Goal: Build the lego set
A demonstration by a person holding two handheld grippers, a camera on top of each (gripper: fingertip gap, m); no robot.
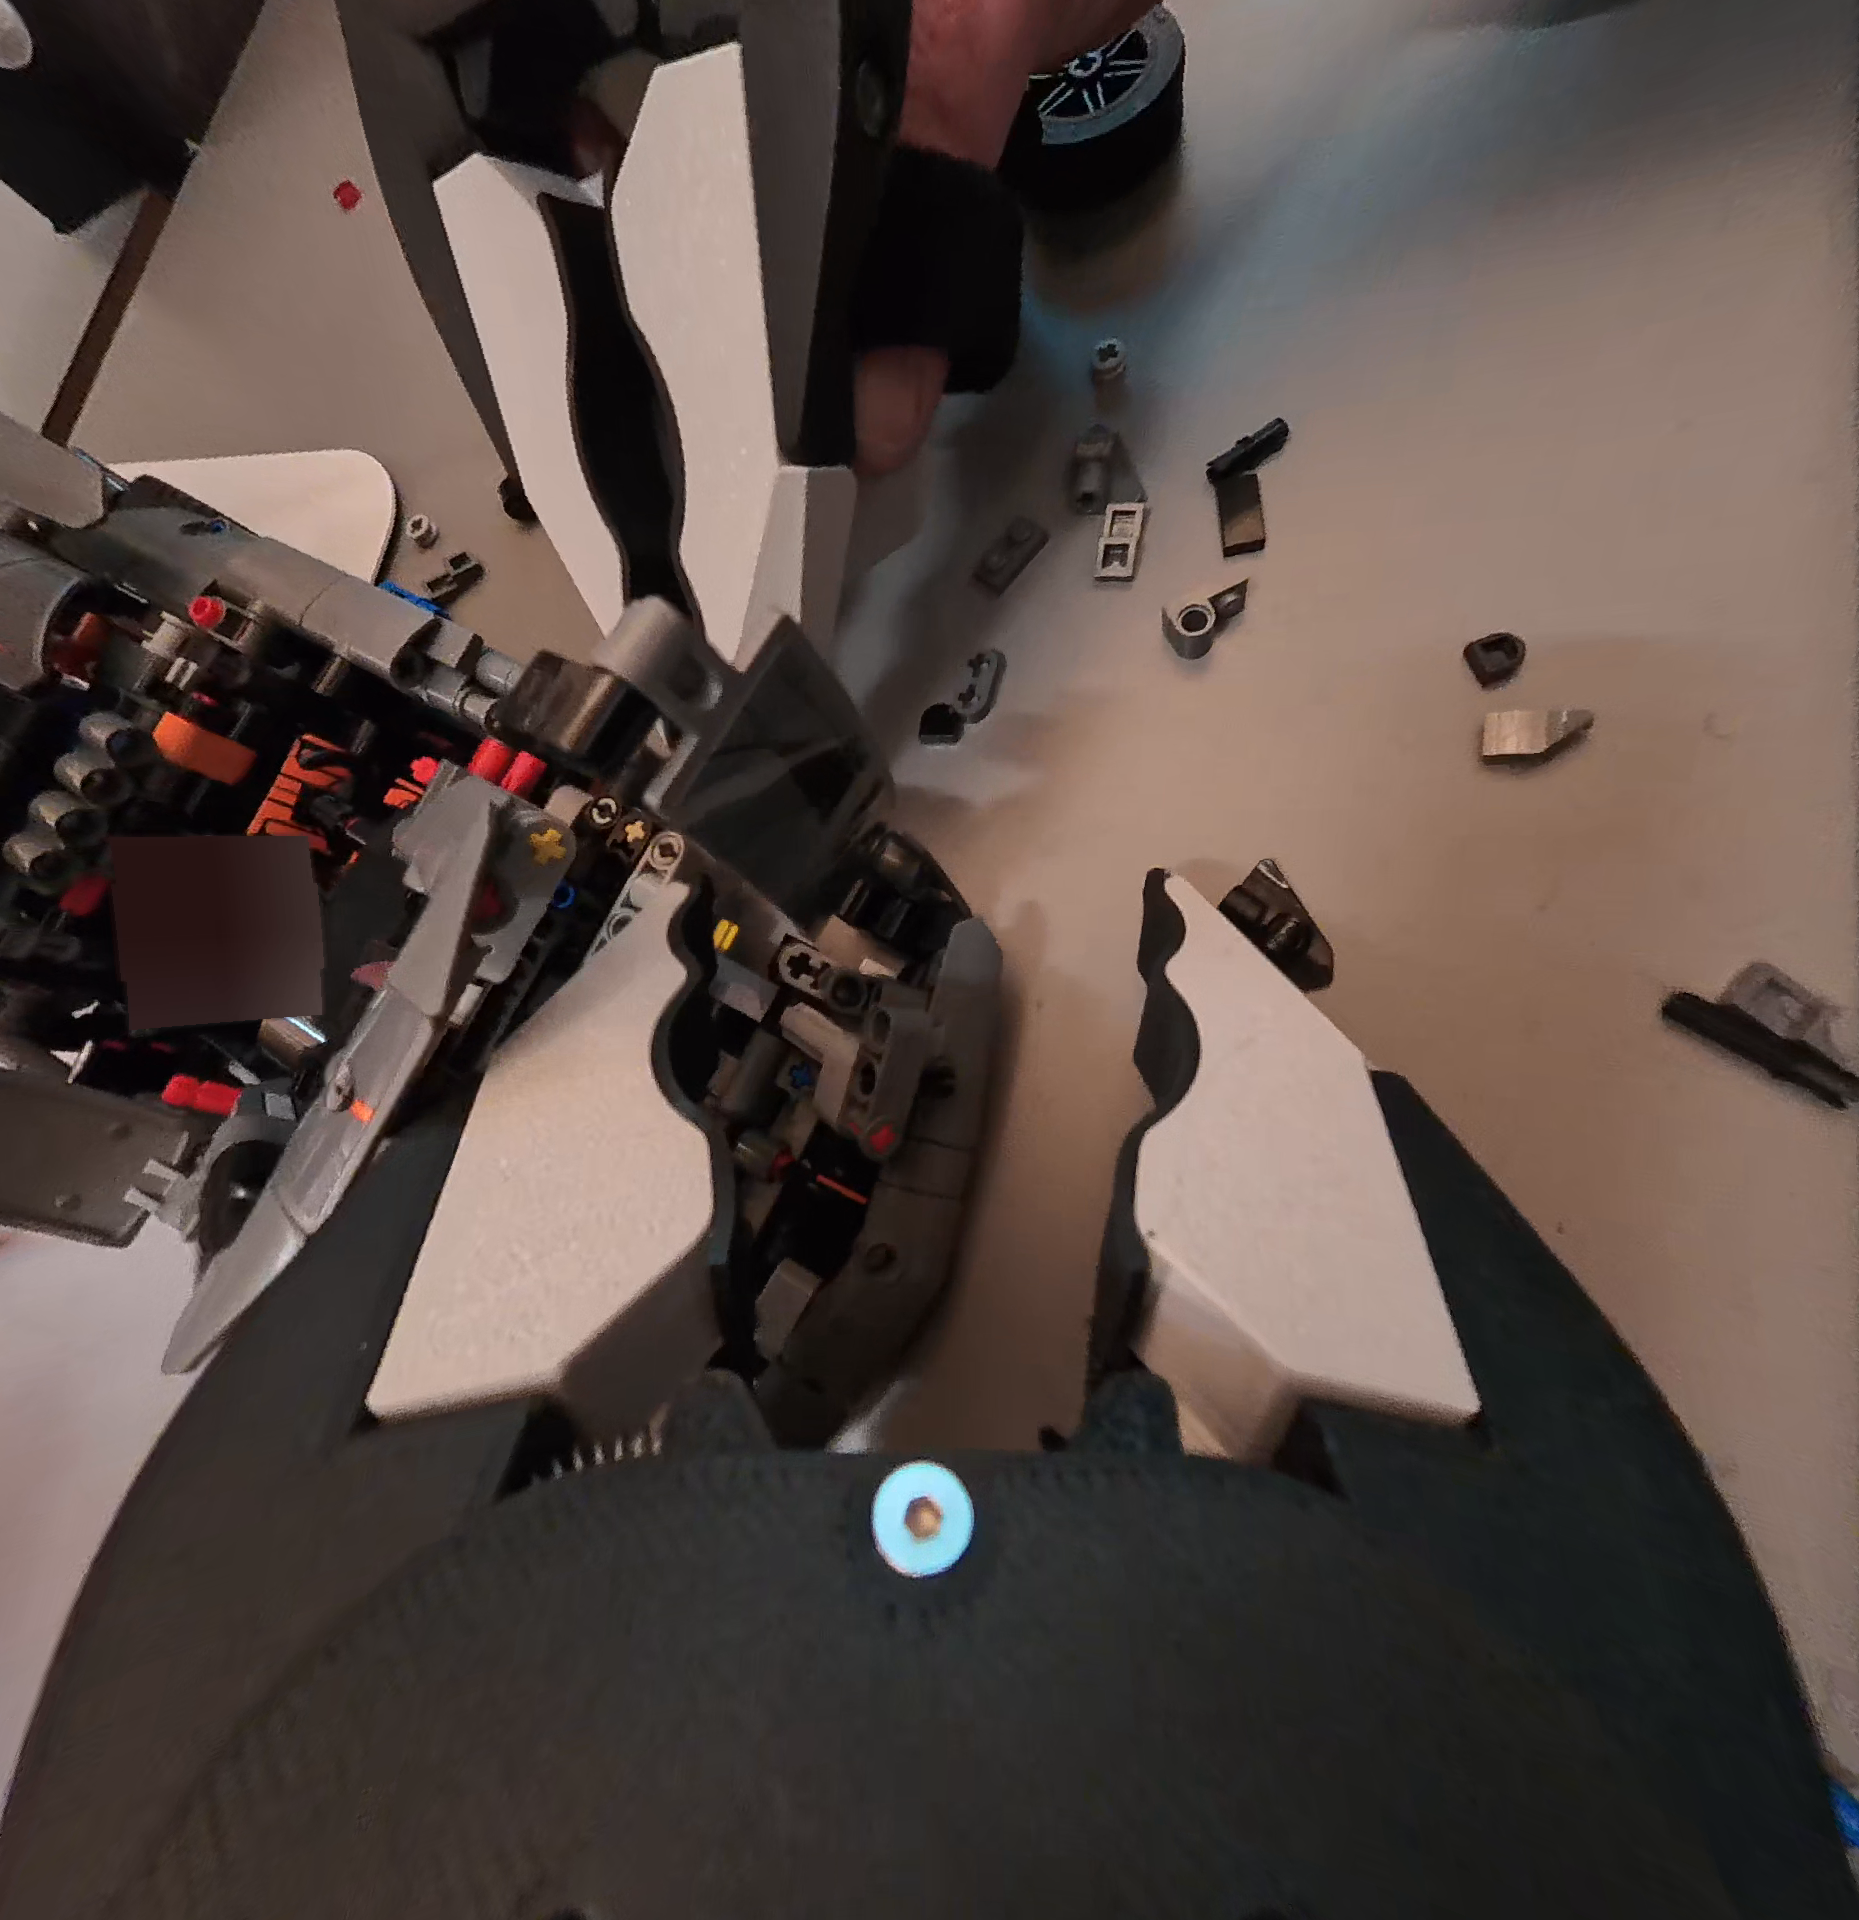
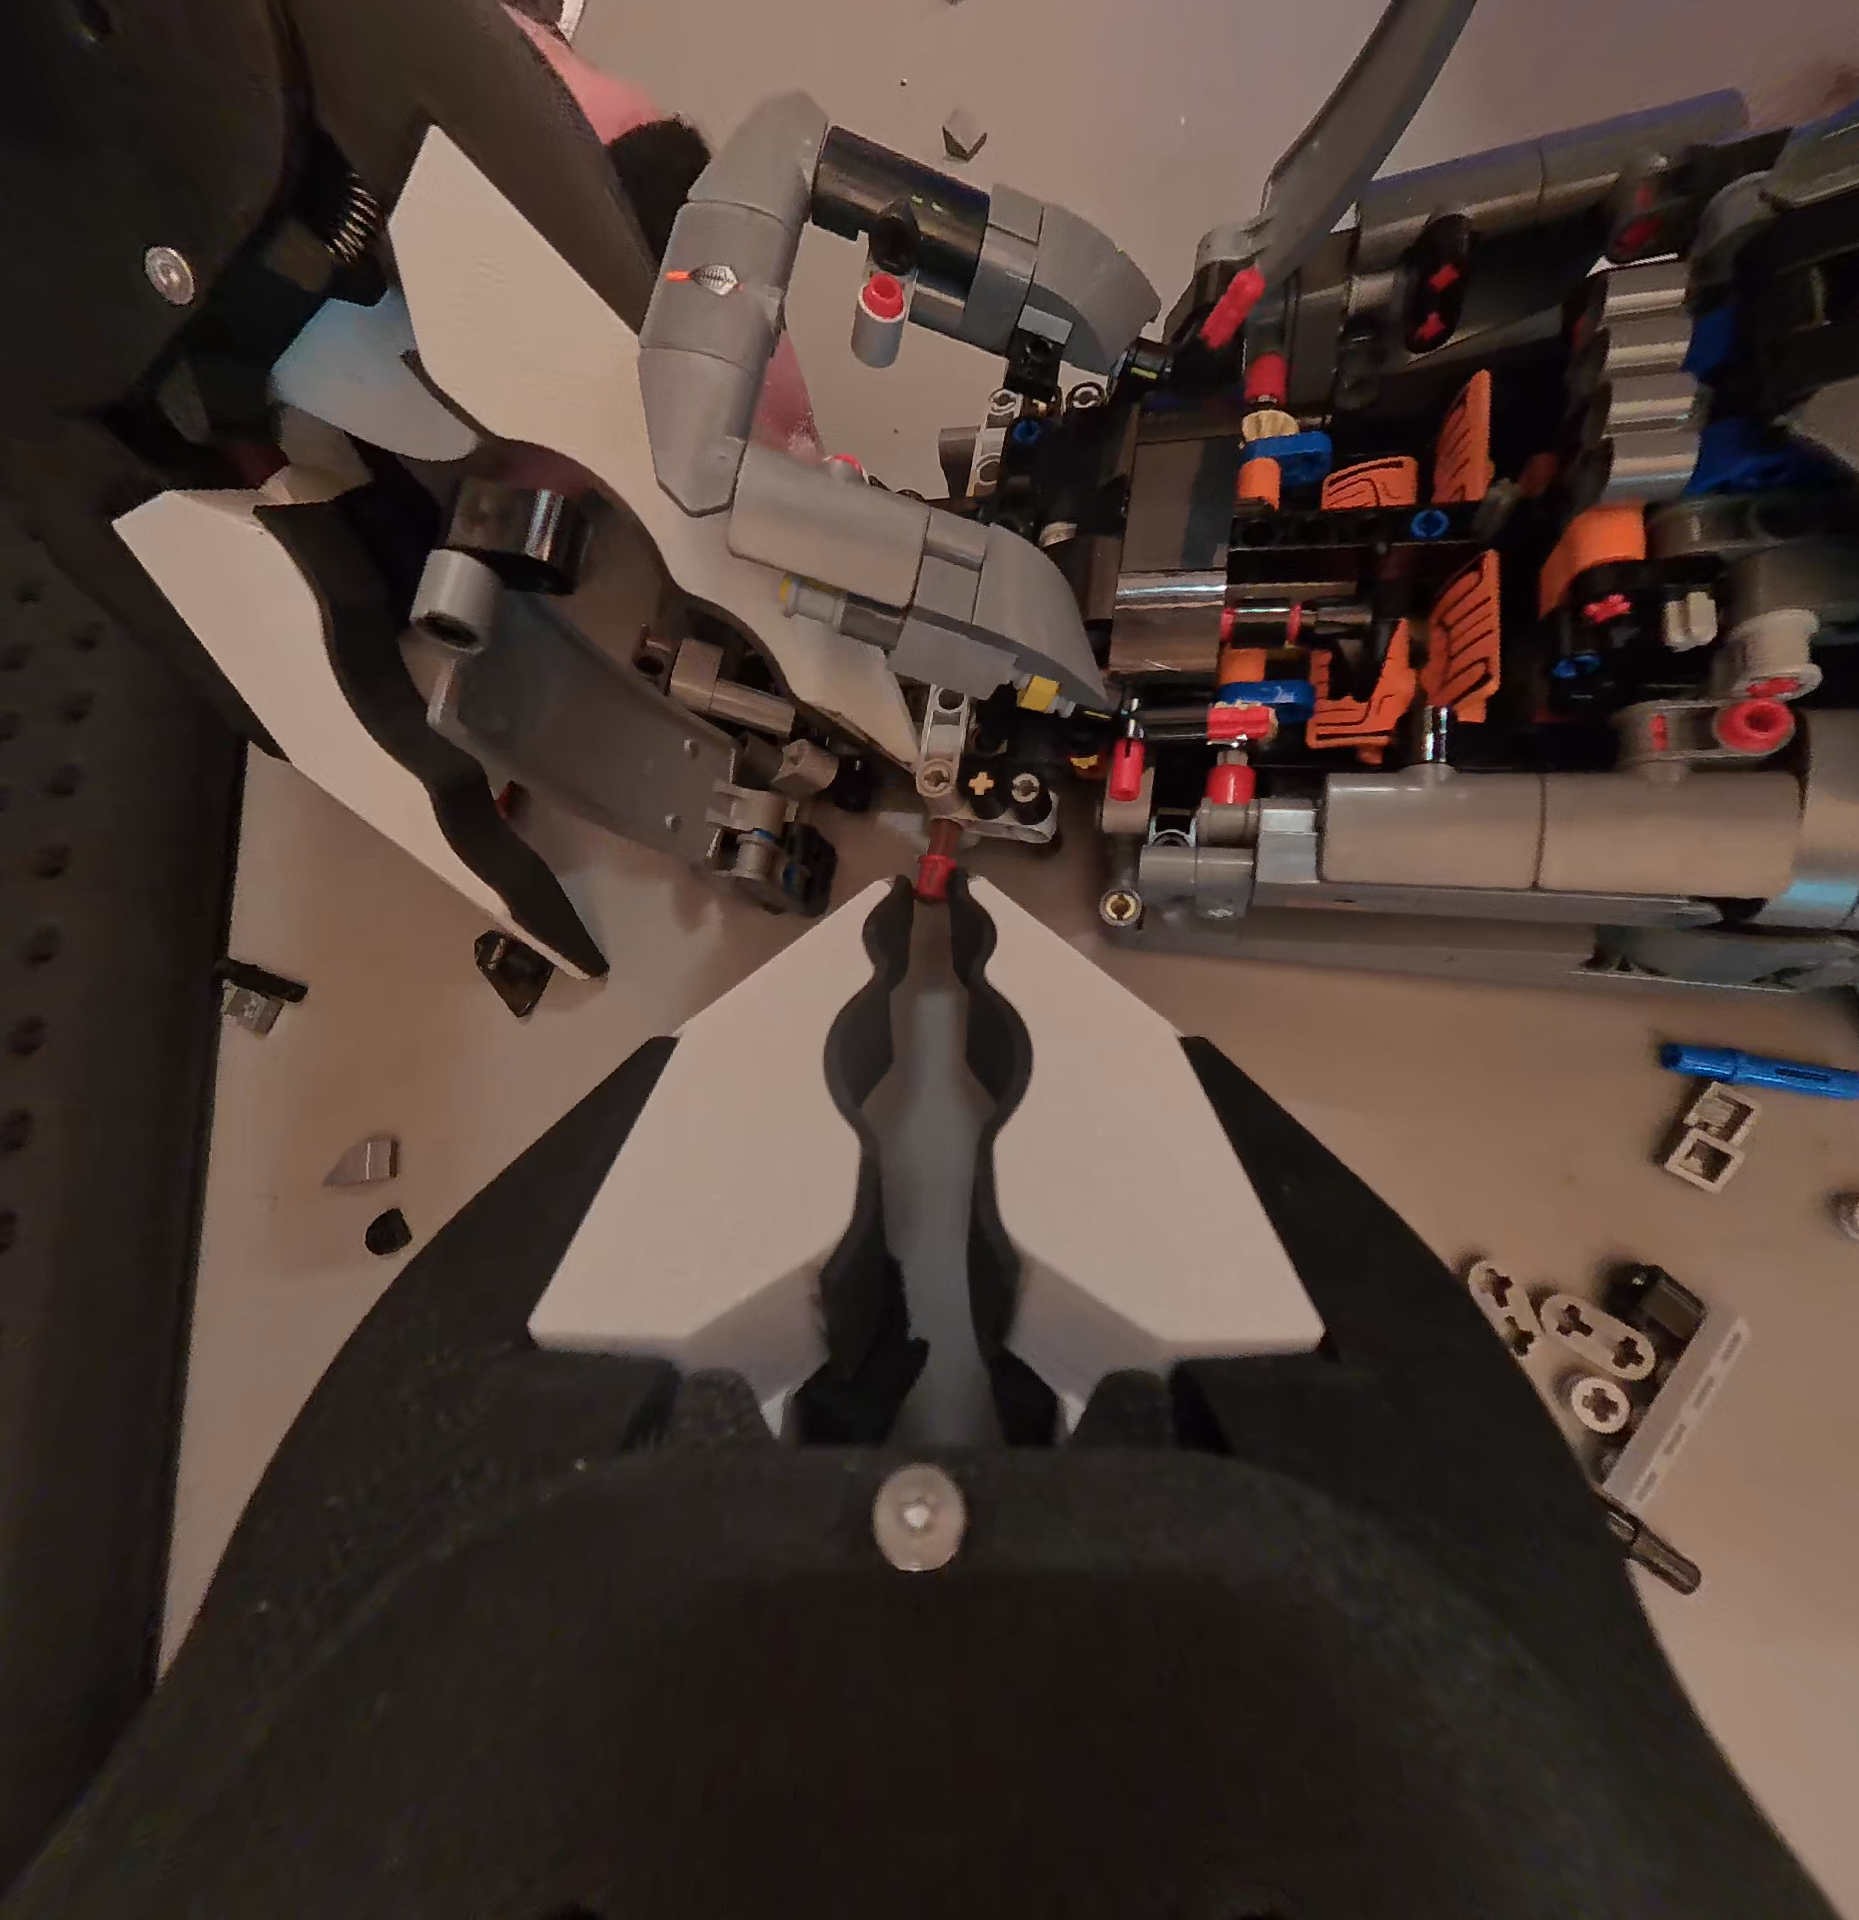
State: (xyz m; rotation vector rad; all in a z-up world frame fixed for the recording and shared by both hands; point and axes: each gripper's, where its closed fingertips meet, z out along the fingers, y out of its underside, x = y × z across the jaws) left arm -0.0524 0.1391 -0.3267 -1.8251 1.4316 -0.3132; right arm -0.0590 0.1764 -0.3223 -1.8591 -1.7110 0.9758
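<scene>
Right wrist view: one red pin [image 2: 935, 871]

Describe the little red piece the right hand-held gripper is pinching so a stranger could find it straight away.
Start at the big grey, black and orange lego car in the right wrist view. Just below its front corner, the right hand-held gripper has its white fingers shut to a point. The red pin sticks out of that tip toward the car; unlike the other red pins, plugged into the car, it is held in the gripper.

One lego car model [image 2: 1372, 644], one black wheel [image 1: 1107, 99] at 12 o'clock. Two grippers. One blue pin [image 2: 1761, 1072] at 3 o'clock, one red pin [image 2: 935, 871].
</scene>
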